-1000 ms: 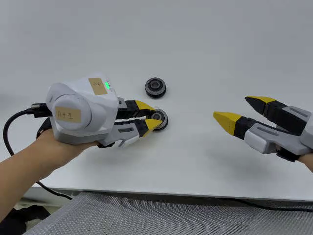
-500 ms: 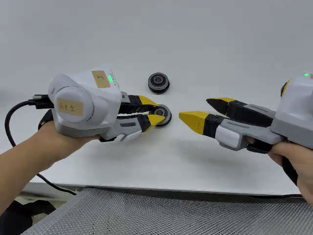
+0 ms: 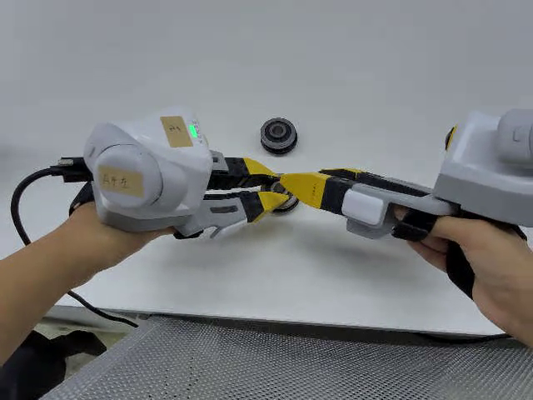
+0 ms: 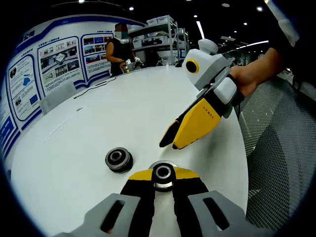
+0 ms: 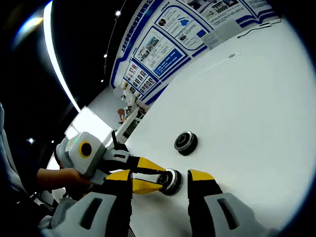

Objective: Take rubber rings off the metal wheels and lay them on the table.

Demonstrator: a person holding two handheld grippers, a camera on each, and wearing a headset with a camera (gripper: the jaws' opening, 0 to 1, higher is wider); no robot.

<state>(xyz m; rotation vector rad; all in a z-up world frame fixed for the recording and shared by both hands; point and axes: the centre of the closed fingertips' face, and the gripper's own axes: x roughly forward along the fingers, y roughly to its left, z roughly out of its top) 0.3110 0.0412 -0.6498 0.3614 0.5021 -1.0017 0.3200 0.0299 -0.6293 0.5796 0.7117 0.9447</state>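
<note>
Firmly, my left gripper (image 4: 163, 173) clamps one wheel (image 5: 170, 180) so my right gripper (image 5: 160, 177), jaws apart at two o'clock, can strip it.

The black-ringed metal wheel (image 4: 163, 174) is being hemmed in by the yellow-tipped left gripper (image 3: 273, 187) and right gripper (image 3: 301, 179); the far white tabletop (image 3: 375, 75) is being left open.

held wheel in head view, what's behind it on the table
A second wheel sits behind it, apart, on the table. The held wheel is mostly covered by the left gripper and right gripper tips.
</note>
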